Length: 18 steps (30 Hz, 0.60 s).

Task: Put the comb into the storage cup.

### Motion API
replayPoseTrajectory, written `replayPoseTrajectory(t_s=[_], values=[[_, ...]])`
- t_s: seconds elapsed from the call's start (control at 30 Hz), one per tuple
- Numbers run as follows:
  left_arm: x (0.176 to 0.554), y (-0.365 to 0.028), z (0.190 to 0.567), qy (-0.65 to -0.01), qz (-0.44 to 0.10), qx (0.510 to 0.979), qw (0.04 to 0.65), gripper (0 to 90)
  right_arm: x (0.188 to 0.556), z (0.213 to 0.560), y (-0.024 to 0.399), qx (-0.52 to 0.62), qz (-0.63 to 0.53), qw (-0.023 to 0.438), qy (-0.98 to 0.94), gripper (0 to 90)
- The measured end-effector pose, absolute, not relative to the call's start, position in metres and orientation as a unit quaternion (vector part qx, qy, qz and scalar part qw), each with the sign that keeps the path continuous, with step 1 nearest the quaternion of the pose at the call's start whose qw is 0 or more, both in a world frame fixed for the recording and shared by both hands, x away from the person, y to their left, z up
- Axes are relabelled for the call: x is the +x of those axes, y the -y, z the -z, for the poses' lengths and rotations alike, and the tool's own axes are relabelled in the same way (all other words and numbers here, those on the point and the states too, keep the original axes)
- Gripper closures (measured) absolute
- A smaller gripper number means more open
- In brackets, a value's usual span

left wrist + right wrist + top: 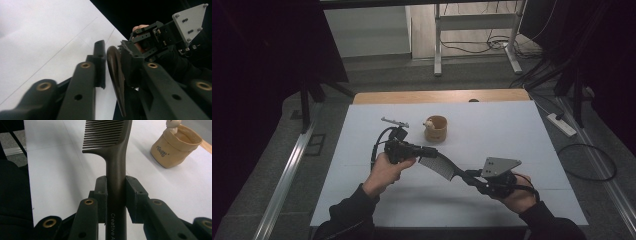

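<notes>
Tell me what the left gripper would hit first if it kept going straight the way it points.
Probably the right gripper: the left gripper points along the comb straight at it. The left gripper view shows it right ahead, though depth there is unclear.

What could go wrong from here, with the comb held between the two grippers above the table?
1. The right gripper clamps only the comb by its narrow handle, so the comb may twist or slip.
2. The left gripper has the comb's toothed end between jaws with a gap still visible on one side; closing off-centre could bend the teeth.
3. If dropped, the comb could knock the tan cup nearby.
</notes>
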<state>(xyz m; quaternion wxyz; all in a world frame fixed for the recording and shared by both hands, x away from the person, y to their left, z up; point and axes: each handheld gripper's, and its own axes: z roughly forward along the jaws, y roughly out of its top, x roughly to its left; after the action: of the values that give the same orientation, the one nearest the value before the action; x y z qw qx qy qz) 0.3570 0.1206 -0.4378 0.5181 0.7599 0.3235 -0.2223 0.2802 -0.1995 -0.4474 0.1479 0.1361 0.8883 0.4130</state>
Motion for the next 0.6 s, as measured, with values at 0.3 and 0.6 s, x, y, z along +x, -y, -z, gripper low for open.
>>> replayPoseTrajectory(t_s=[0.3, 0.6], values=[[0.3586, -0.1223, 0.4423, -0.341, 0.26, 0.733, 0.528, 82.8, 0.2799, 0.4487, 0.1987, 0.129, -0.409, 0.157, -0.889, 72.8], [0.3585, -0.1225, 0.4435, -0.345, 0.271, 0.722, 0.535, 84.0, 0.2801, 0.4507, 0.1974, 0.126, -0.406, 0.171, -0.889, 71.9]])
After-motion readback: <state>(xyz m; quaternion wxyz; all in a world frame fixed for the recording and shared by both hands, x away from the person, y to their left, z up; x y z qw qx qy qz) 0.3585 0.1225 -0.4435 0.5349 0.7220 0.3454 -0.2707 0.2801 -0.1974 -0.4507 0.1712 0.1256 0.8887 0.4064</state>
